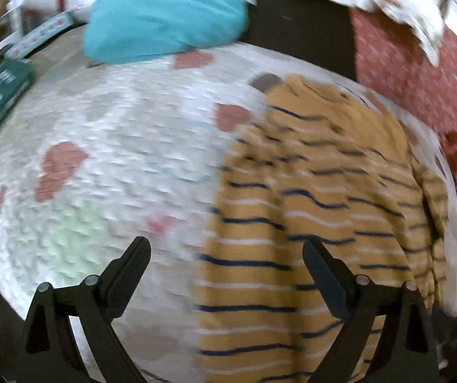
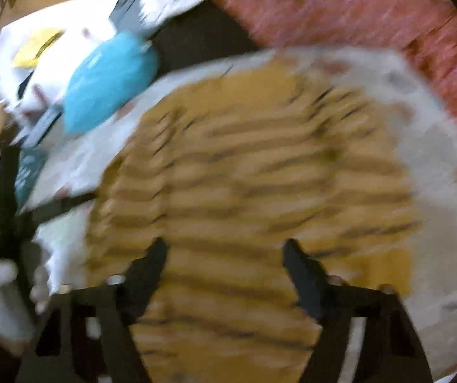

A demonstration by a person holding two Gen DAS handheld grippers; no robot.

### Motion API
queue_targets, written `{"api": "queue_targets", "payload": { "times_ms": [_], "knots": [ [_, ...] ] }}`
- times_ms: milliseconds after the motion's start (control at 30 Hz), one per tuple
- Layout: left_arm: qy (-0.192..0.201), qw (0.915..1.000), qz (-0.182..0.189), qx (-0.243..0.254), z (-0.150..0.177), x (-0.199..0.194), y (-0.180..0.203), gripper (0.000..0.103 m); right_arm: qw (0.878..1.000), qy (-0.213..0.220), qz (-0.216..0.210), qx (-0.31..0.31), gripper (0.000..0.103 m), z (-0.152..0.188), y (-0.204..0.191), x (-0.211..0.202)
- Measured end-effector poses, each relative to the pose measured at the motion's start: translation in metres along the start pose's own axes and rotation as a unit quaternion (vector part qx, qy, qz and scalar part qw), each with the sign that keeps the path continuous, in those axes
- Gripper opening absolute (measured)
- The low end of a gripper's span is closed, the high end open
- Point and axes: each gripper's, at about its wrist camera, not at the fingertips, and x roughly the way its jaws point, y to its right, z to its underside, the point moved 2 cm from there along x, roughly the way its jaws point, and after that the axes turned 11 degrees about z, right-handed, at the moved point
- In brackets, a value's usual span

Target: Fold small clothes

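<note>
Two pairs of tongs are held apart and empty: the striped mustard garment [image 1: 317,210], spread on the spotted white mat [image 1: 107,159], is seen toward two o'clock of the left gripper [image 1: 226,258] and lengthwise at twelve o'clock of the nearer right gripper [image 2: 225,255].

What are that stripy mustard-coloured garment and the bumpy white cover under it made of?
The striped garment looks like soft knit cotton jersey, matte: it drapes in loose folds with thin navy and white stripes. The white cover beneath seems a puckered, quilted or seersucker-type fabric, with a bubbly texture and faded printed patches. Blur leaves both uncertain.
</note>
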Motion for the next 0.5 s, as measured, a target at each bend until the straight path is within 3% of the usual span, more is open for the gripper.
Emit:
{"api": "queue_targets", "payload": {
  "times_ms": [33,200,400,433,500],
  "knots": [
    [0.004,0.9999,-0.009,-0.006,-0.002,-0.004,-0.008,0.096,1.000,-0.023,-0.014,-0.008,0.055,0.006,-0.012,0.013],
    [0.021,0.9990,-0.021,-0.035,-0.002,-0.016,-0.041,0.096,0.996,-0.056,-0.039,-0.052,0.051,0.021,-0.056,0.045],
    [0.024,0.9977,-0.009,-0.063,-0.004,-0.022,-0.057,0.096,0.994,-0.067,-0.006,-0.085,0.049,0.025,-0.079,0.060],
    [0.029,0.9974,-0.010,-0.066,-0.005,-0.025,-0.060,0.096,0.994,-0.070,-0.011,-0.081,0.029,0.025,-0.079,0.059],
    [0.042,0.9964,-0.018,-0.071,-0.007,-0.032,-0.067,0.096,0.993,-0.079,-0.025,-0.080,0.008,0.023,-0.086,0.057]
  ]
}}
